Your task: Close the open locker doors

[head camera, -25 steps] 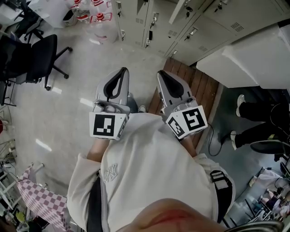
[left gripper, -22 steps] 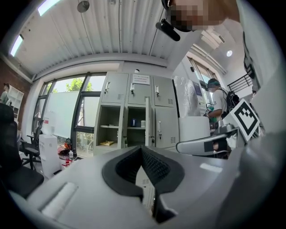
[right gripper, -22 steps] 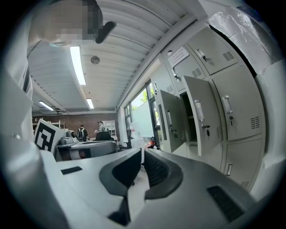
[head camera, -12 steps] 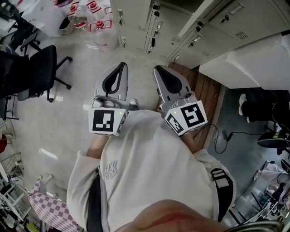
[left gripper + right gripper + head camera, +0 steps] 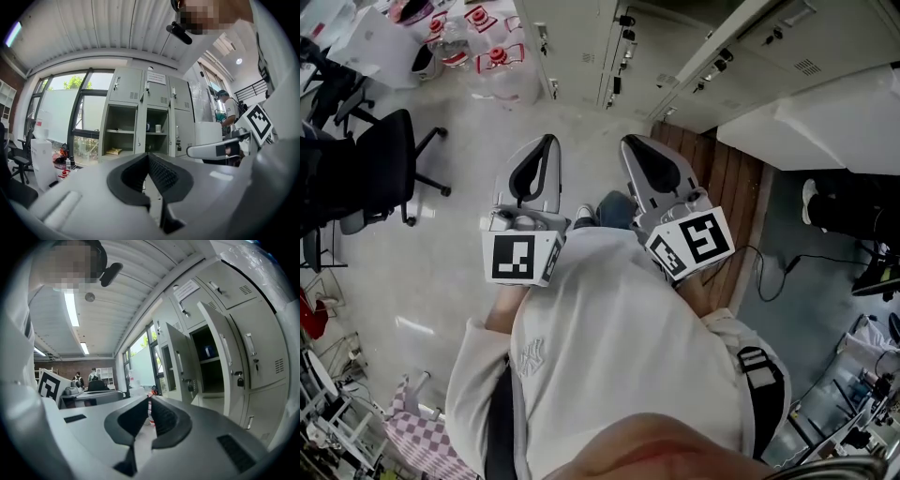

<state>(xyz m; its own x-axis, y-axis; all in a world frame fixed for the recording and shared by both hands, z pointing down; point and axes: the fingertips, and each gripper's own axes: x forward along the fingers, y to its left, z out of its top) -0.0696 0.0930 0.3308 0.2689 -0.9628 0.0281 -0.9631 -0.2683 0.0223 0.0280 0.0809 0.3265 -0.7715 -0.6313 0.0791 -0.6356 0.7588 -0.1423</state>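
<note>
Ahead, open locker doors stood far and to the right, upright, well apart from both grippers. Right gripper looked nearer than left gripper. Both had jaws pinched nearly together, holding nothing.

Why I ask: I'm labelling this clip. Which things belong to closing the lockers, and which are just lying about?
Job: open doors, lockers, left gripper, right gripper, both shut and empty.
Lying about: chair, water bottles, checked cloth.
</note>
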